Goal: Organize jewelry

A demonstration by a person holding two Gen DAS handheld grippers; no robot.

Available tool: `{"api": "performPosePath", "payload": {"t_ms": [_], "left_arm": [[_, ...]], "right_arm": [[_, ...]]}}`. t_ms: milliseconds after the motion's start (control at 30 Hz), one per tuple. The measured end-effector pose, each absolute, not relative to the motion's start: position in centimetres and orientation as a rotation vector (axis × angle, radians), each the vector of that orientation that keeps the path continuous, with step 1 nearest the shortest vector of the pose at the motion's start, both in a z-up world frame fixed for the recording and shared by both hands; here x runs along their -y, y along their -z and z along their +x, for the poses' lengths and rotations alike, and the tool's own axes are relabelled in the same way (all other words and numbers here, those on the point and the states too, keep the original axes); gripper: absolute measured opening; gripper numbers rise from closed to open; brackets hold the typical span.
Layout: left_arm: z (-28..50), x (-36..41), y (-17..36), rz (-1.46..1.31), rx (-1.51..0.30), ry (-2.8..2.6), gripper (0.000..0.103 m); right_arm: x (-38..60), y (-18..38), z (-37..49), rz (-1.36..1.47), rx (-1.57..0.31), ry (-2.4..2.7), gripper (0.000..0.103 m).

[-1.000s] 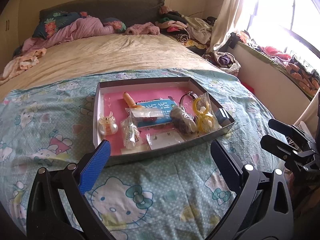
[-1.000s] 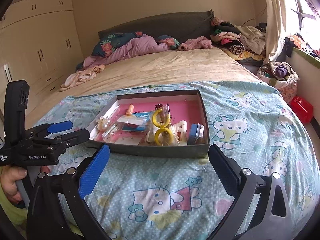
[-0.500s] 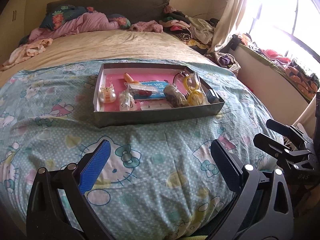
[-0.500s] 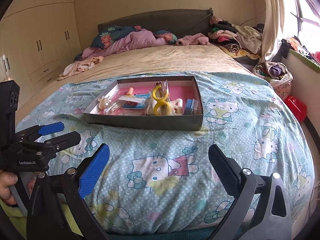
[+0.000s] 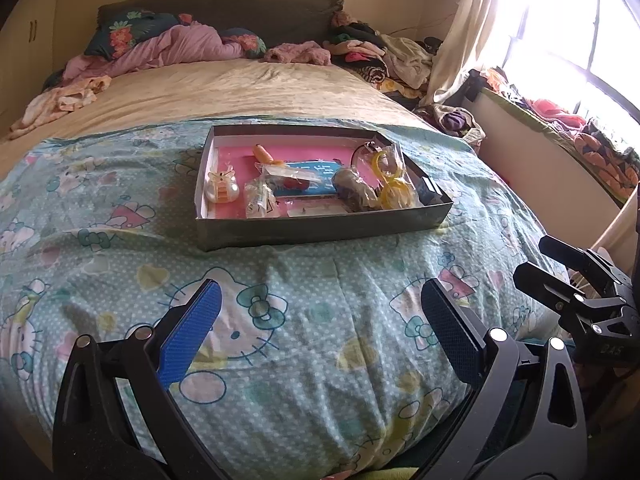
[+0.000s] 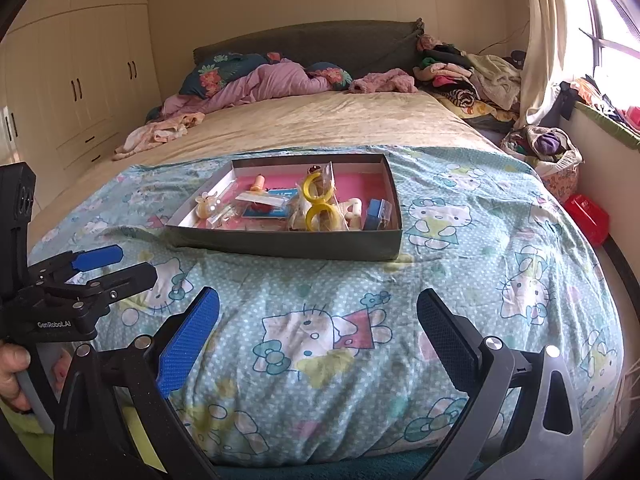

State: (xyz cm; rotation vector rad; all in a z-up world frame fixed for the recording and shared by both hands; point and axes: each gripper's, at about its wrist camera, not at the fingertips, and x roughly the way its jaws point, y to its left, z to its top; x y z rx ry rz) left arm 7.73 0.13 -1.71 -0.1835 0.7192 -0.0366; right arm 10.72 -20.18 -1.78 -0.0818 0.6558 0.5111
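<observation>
Both my grippers, left gripper (image 5: 318, 308) and right gripper (image 6: 318, 312), are spread wide, holding nothing. The jewelry tray (image 5: 320, 228) sits mid-blanket (image 5: 280, 320), well ahead. Only the right wrist view shows the wardrobe (image 6: 80, 80) and my hand (image 6: 10, 372). Bare blanket all round the tray.

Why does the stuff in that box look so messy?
Inside the shallow grey cardboard box with pink lining, clear plastic packets of yellow rings and other trinkets lie heaped and overlapping toward one end, unsorted. Nothing has spilled onto the cartoon-cat blanket.

L gripper (image 5: 318, 332) & R gripper (image 6: 318, 330) both spread wide, holding nothing, side by side.
</observation>
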Motion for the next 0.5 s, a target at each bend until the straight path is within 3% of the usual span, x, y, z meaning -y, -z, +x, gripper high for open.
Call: {"api": "performPosePath", "payload": {"t_ms": [500], "left_arm": [[7.30,-0.29,1.02,-0.195,-0.700,0.044,0.093]], "right_arm": [[19.49,1.97,10.64,-0.104,-0.667,-0.521,0.099]]}}
